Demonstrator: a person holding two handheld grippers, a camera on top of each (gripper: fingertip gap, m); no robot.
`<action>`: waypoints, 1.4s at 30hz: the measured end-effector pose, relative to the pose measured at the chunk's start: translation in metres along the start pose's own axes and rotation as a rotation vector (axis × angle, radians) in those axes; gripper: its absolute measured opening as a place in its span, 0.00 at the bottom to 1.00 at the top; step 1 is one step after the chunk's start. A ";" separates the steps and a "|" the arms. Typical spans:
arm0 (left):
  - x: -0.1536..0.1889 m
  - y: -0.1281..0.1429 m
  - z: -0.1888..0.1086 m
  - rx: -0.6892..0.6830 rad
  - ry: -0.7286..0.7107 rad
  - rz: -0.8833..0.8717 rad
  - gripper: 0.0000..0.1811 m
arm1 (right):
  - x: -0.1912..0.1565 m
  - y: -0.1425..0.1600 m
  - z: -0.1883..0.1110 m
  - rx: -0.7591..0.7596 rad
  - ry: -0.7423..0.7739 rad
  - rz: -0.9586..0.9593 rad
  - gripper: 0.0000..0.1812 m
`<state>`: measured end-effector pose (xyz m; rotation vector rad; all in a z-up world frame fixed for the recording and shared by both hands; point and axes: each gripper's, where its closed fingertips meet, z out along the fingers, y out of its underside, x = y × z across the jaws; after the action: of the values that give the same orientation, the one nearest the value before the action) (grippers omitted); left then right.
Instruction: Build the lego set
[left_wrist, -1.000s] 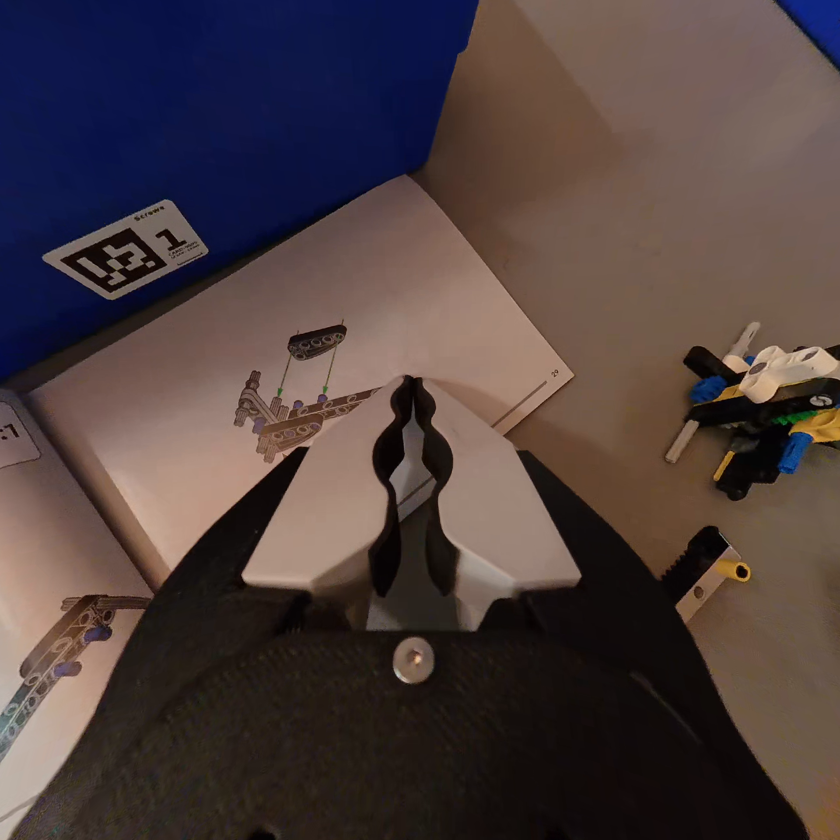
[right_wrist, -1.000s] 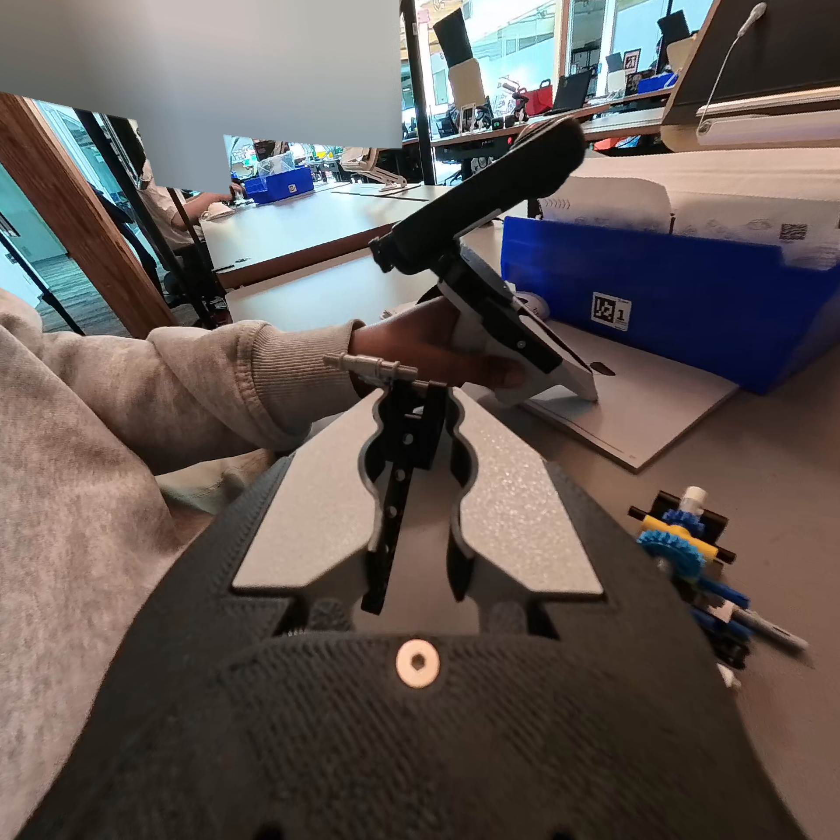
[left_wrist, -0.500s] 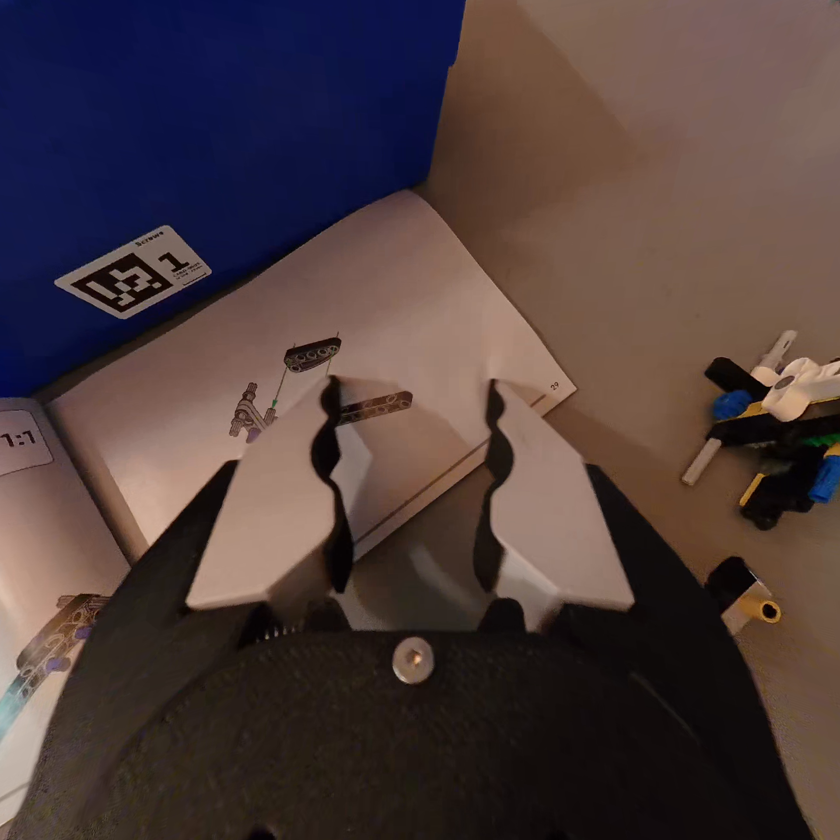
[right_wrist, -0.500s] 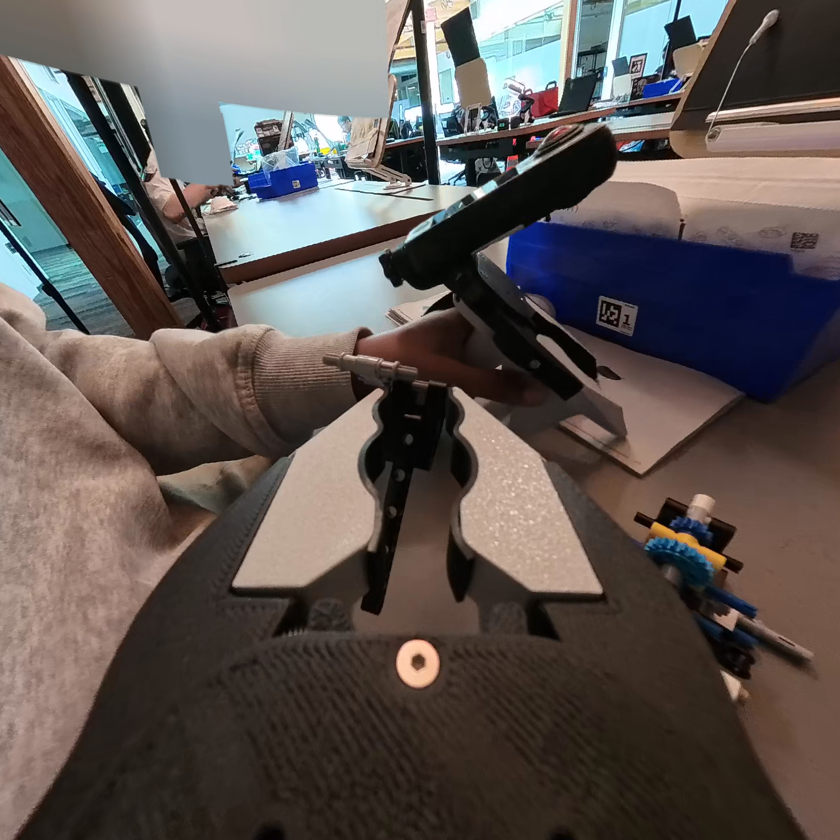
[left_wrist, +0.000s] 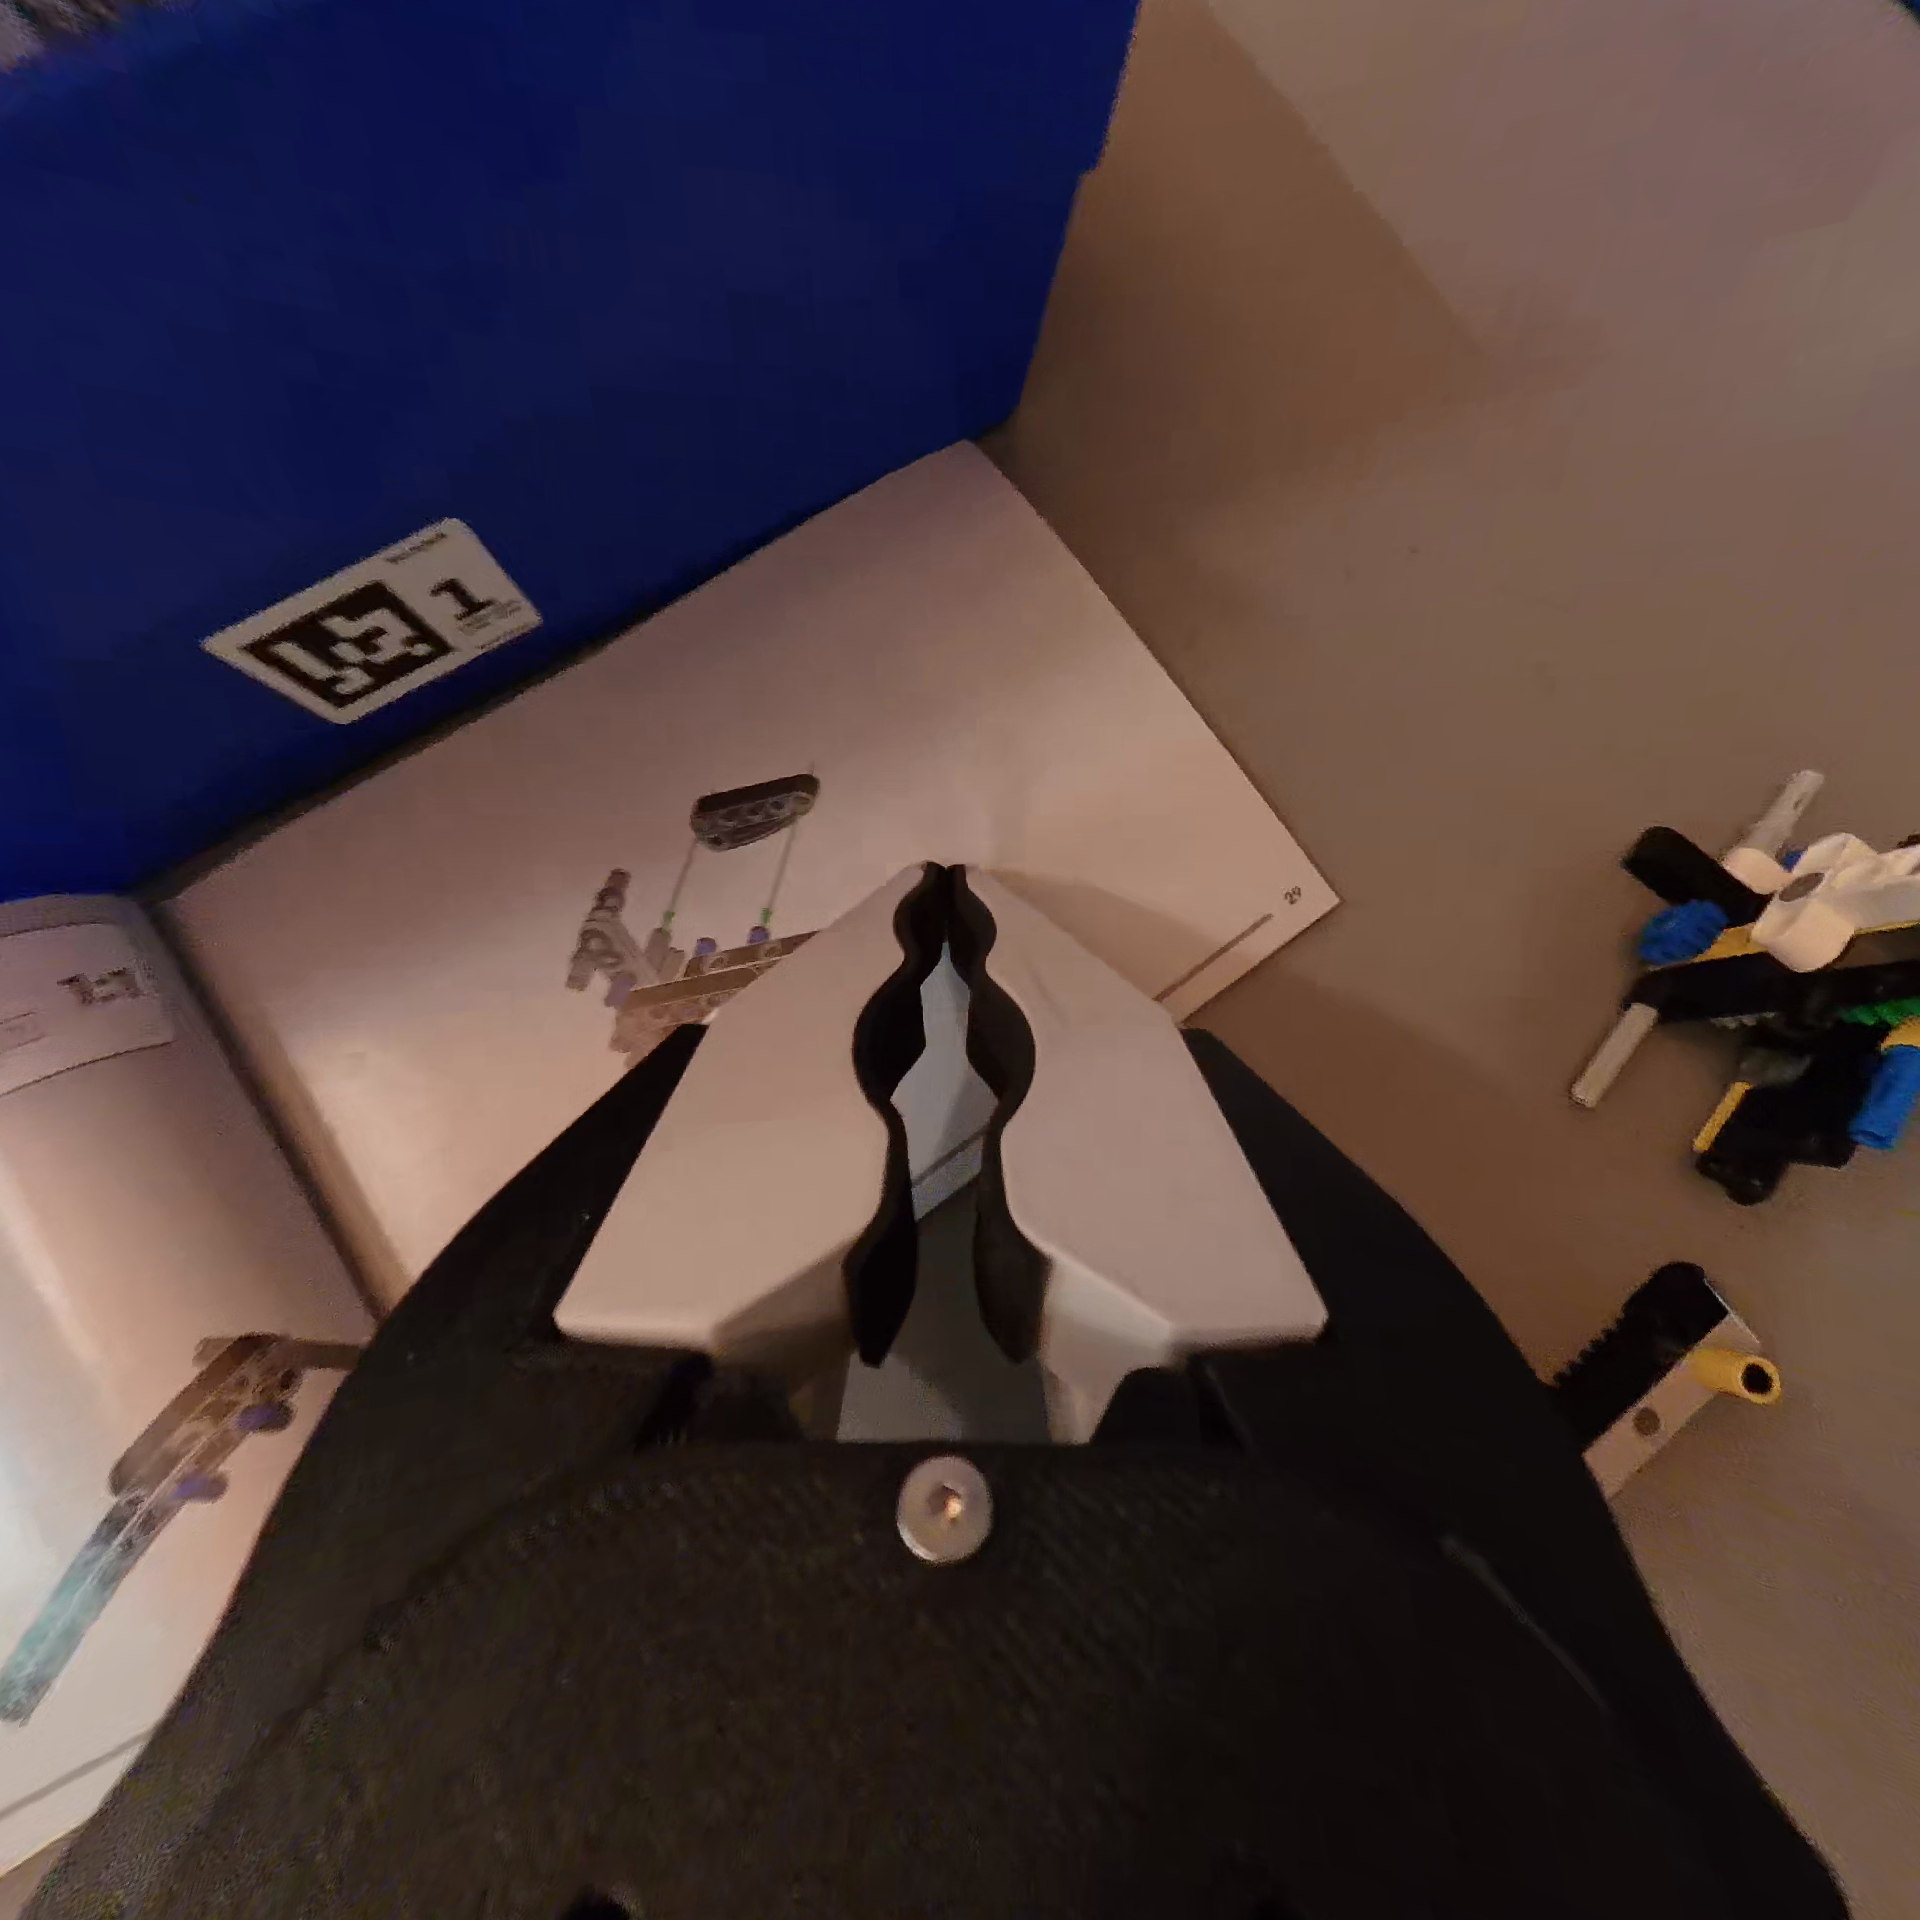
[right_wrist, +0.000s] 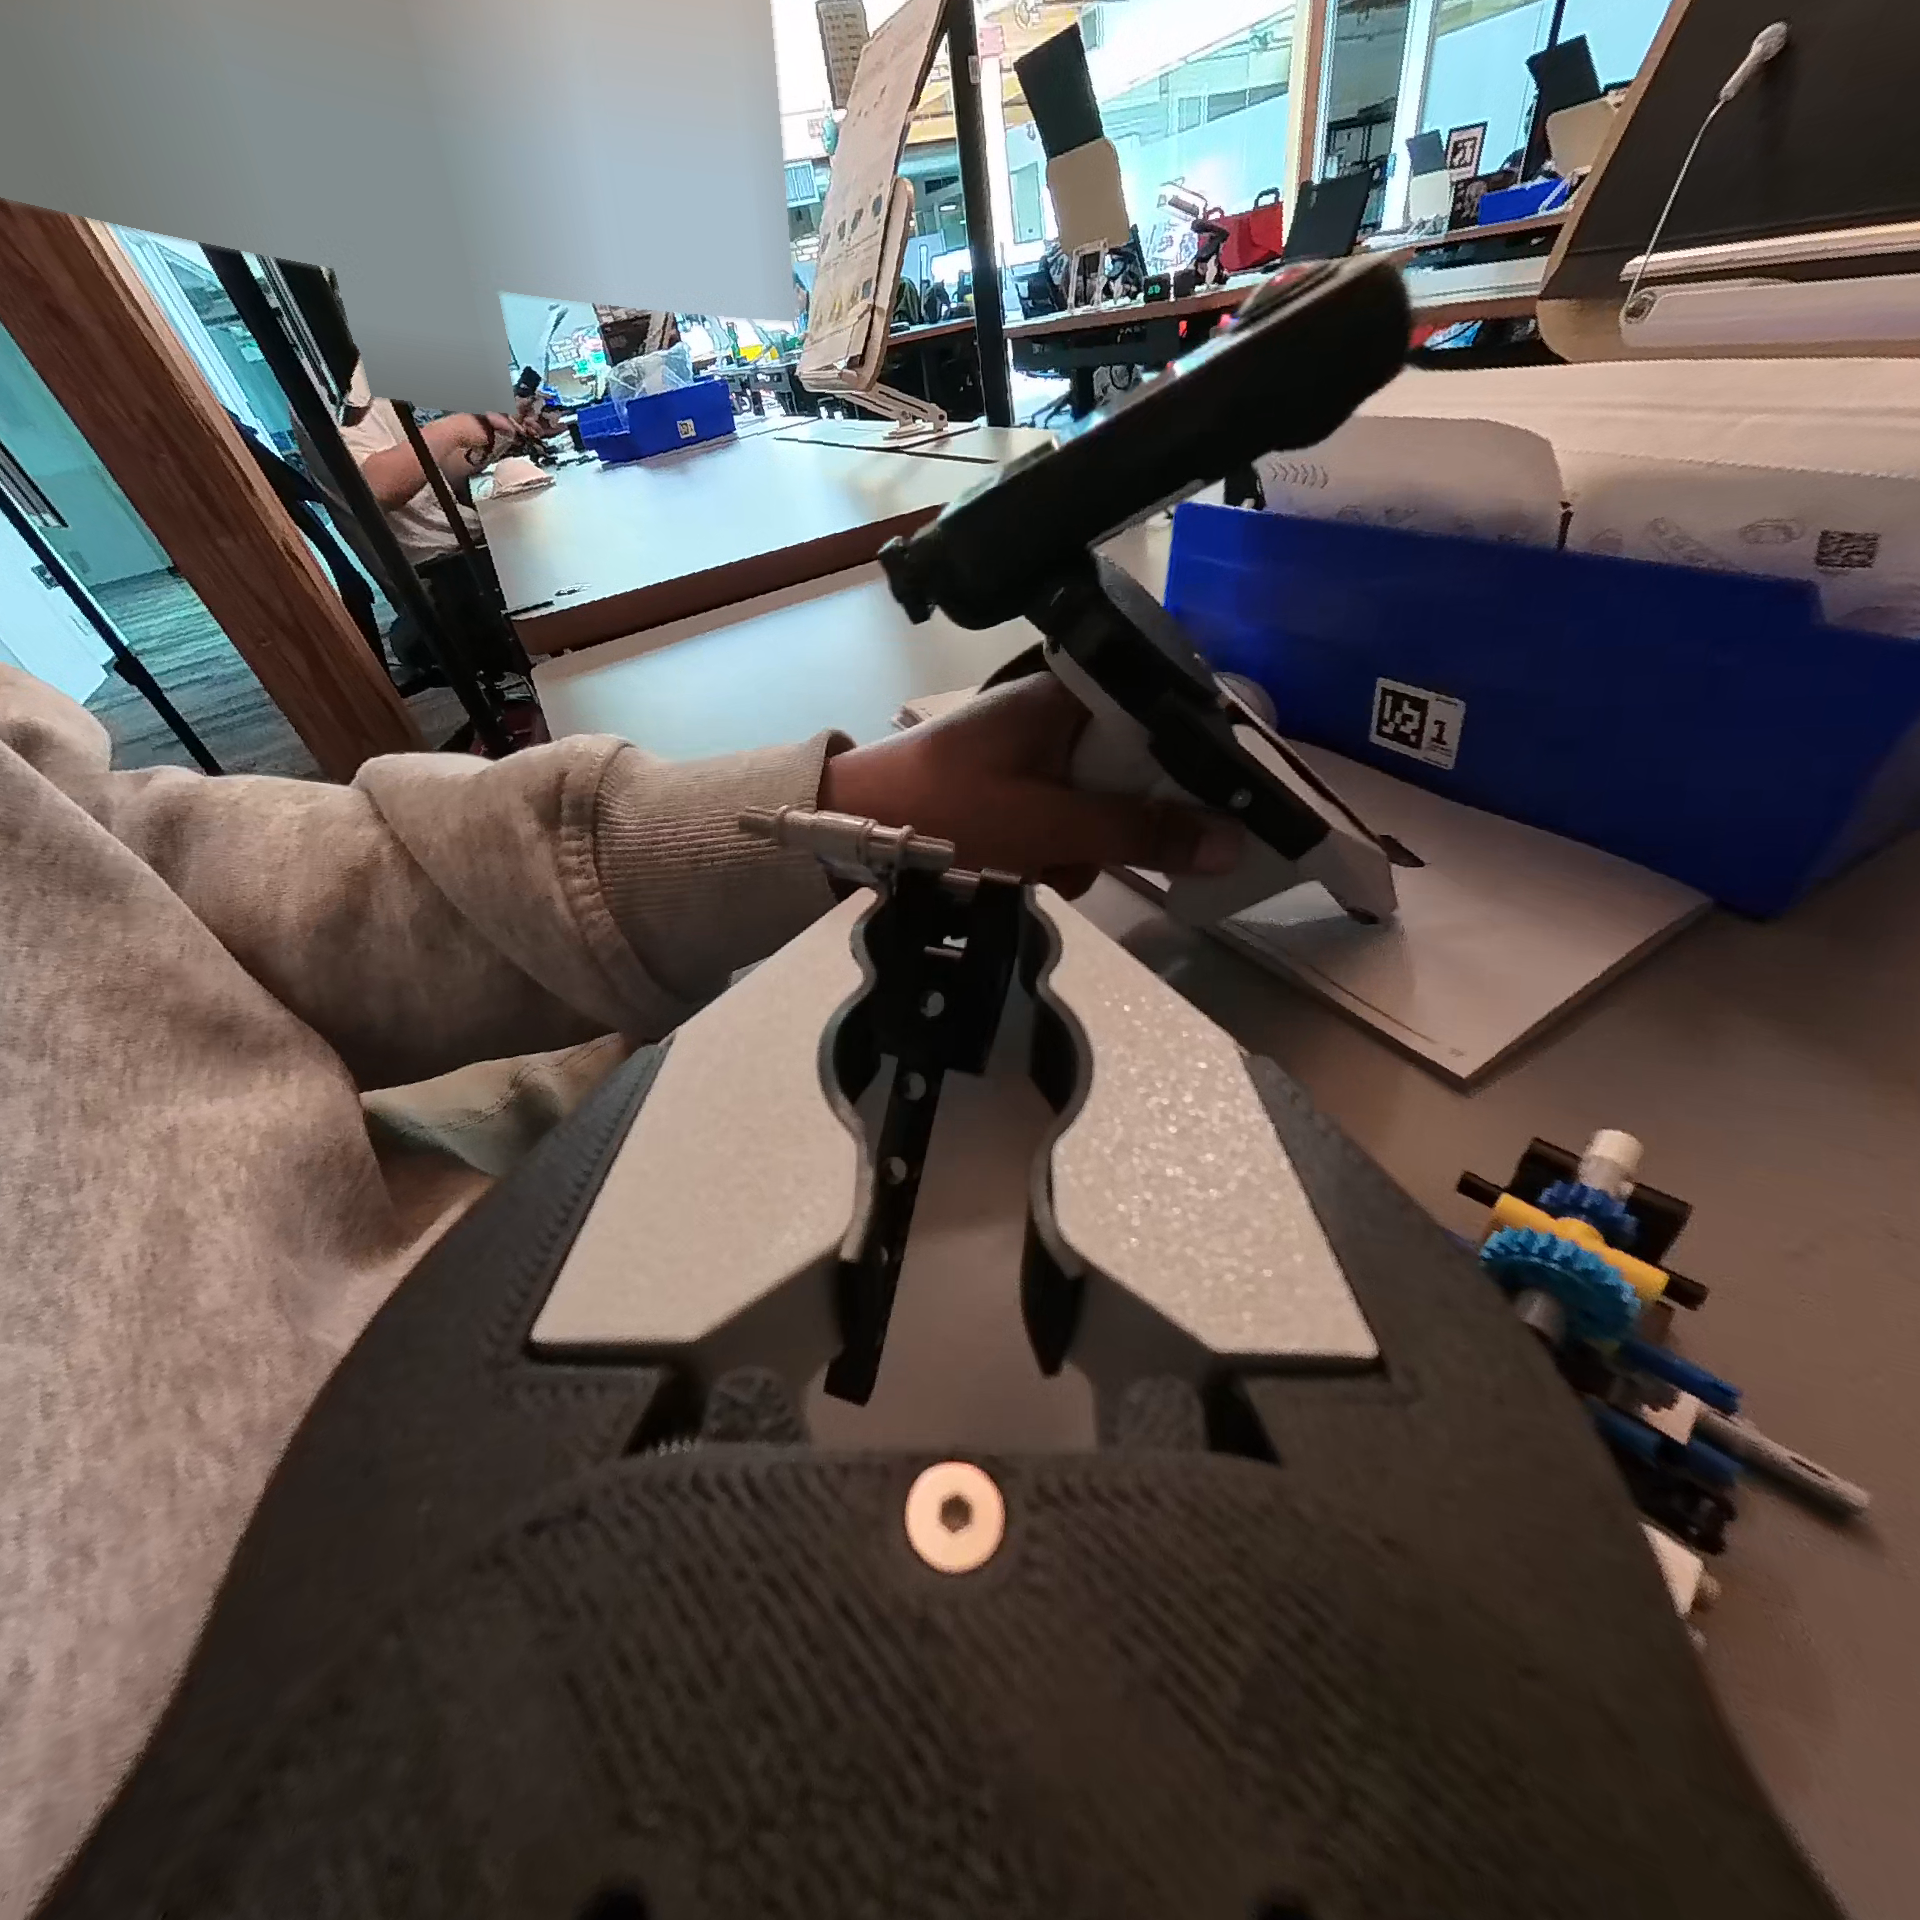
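Note:
My left gripper (left_wrist: 943, 875) is shut and empty, its tips over the right-hand page of the open instruction booklet (left_wrist: 997, 665). It also shows in the right wrist view (right_wrist: 1371, 914), held by a hand, tips on the booklet (right_wrist: 1507, 935). My right gripper (right_wrist: 940, 914) is shut on a black lego beam (right_wrist: 904, 1122) with a grey axle pin (right_wrist: 852, 836) across its top, held above the table. A part-built lego assembly (left_wrist: 1787, 997) of black, white, blue and yellow pieces lies on the table to the right; it also shows in the right wrist view (right_wrist: 1590, 1278).
A blue bin (left_wrist: 520, 312) with a white tag stands behind the booklet; it also shows in the right wrist view (right_wrist: 1558, 707). A small grey and black piece with a yellow pin (left_wrist: 1662, 1371) lies near the left gripper. A grey sleeve (right_wrist: 312, 935) fills the left side. There is about 20 cm between the tips of the two grippers.
My left gripper opened half a second ago and has shut again over the booklet page, empty. My right gripper still holds the black beam, barely moved.

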<state>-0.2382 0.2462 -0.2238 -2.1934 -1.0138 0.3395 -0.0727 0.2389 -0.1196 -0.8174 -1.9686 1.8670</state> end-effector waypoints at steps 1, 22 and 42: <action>-0.001 -0.003 -0.003 0.024 -0.005 -0.006 0.00 | 0.000 0.000 0.000 0.001 0.001 0.000 0.12; -0.017 0.002 0.004 0.010 -0.111 0.035 0.05 | 0.000 0.001 0.001 0.001 -0.010 0.015 0.12; 0.017 0.002 0.008 -0.025 0.009 0.075 0.47 | 0.003 0.000 0.000 0.012 -0.015 0.042 0.13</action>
<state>-0.2301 0.2618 -0.2303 -2.2581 -0.9371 0.3520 -0.0749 0.2406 -0.1200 -0.8505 -1.9620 1.9115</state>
